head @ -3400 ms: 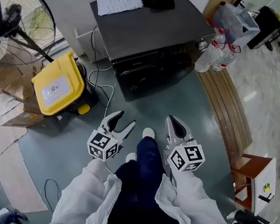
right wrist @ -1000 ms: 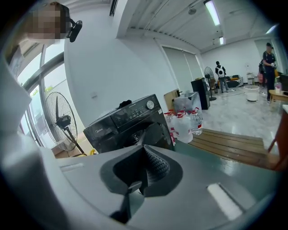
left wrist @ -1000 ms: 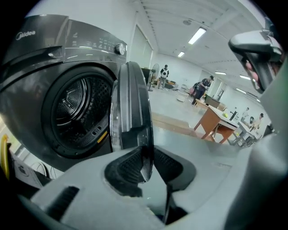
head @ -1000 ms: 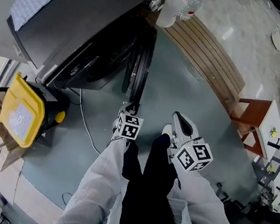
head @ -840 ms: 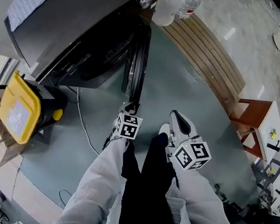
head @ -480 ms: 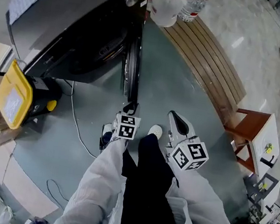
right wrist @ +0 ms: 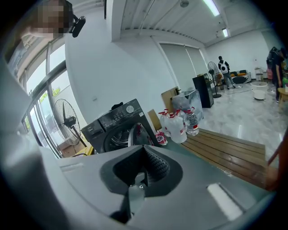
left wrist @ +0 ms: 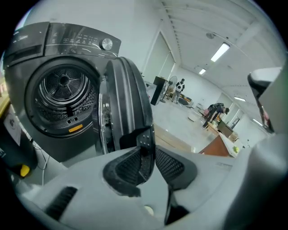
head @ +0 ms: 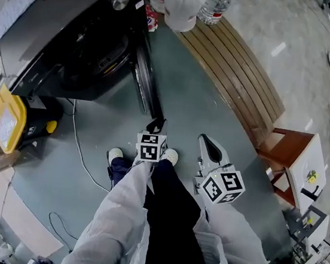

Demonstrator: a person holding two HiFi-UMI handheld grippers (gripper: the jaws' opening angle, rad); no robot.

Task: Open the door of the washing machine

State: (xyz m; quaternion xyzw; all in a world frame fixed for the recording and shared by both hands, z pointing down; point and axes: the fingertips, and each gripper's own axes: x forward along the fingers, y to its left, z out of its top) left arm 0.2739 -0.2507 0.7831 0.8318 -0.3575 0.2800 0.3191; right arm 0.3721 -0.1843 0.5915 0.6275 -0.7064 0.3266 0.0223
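The dark washing machine [head: 64, 30] stands at the upper left with its round door [head: 143, 80] swung out, nearly edge-on. The left gripper view looks into the bare drum [left wrist: 63, 90] beside the door [left wrist: 126, 103]. My left gripper [head: 156, 124] is at the door's free edge. A dark part of that edge sits between its pads [left wrist: 128, 166], and the jaws are opening. My right gripper [head: 207, 143] hovers over the floor to the right, apart from the door. In its own view the right gripper [right wrist: 143, 168] is shut with nothing in it.
Large water bottles [head: 182, 4] stand to the right of the machine at the end of a slatted wooden platform [head: 238, 78]. A yellow-lidded box [head: 3, 122] and a cable [head: 78, 147] lie to the machine's left. A small wooden table [head: 293, 163] is at right. The person's shoes [head: 171, 156] are below the grippers.
The door, shut in the earliest frame, has swung steadily wider over the last second. My left gripper has stayed at its edge and moved with it. The right gripper has kept beside it.
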